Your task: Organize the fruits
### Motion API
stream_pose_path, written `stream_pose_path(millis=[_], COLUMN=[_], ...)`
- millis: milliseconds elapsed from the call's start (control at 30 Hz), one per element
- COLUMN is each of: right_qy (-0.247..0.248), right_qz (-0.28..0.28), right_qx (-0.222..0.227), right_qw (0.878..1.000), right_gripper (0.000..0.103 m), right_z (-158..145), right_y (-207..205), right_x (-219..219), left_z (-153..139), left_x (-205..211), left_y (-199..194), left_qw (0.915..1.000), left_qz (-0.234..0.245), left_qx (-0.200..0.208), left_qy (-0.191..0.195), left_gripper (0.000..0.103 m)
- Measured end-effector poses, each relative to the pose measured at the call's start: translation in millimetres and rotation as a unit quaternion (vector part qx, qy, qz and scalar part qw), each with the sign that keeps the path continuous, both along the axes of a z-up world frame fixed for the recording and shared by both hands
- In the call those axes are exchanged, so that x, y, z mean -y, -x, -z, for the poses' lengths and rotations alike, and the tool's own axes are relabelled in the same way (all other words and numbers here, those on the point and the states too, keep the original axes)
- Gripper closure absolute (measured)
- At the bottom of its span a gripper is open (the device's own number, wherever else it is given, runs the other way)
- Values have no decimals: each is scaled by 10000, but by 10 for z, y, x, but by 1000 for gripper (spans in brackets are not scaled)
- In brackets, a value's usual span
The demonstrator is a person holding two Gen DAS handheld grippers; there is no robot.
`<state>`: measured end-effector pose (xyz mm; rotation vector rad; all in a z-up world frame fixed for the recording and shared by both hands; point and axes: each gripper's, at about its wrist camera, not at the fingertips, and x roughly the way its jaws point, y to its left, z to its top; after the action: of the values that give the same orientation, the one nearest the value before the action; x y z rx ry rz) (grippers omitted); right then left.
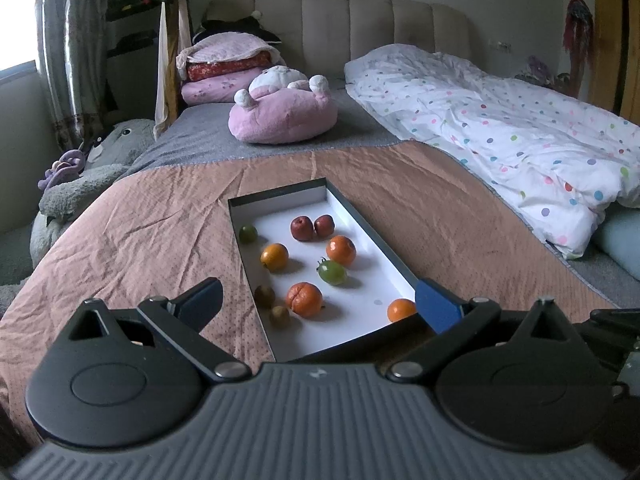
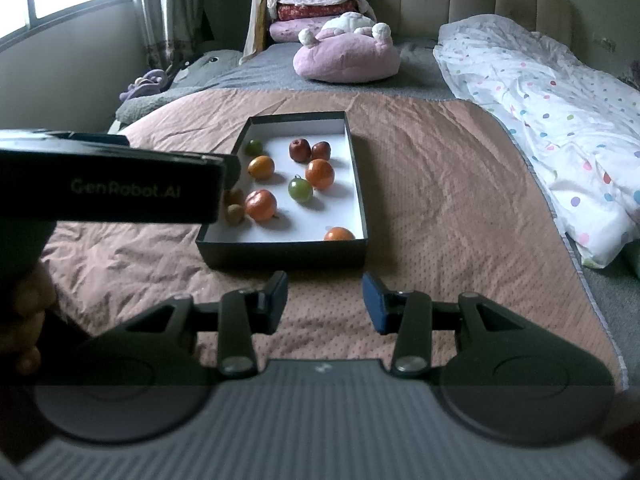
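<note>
A dark shallow box (image 1: 362,216) with a white floor lies on the brown bedspread and holds loose fruit. In it are two dark red fruits (image 1: 302,228), several oranges (image 1: 304,299), two green fruits (image 1: 332,272) and two small brown ones (image 1: 265,295). My left gripper (image 1: 318,304) hovers over the box's near end, open wide, with nothing pressed between its pads. In the right wrist view the box (image 2: 280,256) lies just ahead. My right gripper (image 2: 326,304) hangs over the bedspread in front of it, open and holding nothing. The left gripper's body (image 2: 120,188) covers the box's left edge.
A white polka-dot duvet (image 1: 500,132) lies bunched along the right of the bed. A pink plush cushion (image 1: 282,114) and stacked pillows (image 1: 224,68) sit near the padded headboard. Grey plush toys (image 1: 80,188) lean at the bed's left edge. A person's hand (image 2: 28,320) holds the left gripper.
</note>
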<state>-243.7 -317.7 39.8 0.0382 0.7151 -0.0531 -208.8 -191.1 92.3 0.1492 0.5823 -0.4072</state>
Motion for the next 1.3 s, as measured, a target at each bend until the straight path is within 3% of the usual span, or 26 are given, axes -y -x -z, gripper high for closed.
stream_pose_path(millis=[1300], right_qy=[-10], right_qz=[-71], right_qx=[7], right_qw=[10000], right_gripper=[59], right_z=[-1], right_y=[-29], right_x=[-28], left_z=[-11], left_x=[-42], left_y=[0], left_qw=[10000], left_qz=[-14], left_qx=[9], left_qy=[-39], left_gripper=[0])
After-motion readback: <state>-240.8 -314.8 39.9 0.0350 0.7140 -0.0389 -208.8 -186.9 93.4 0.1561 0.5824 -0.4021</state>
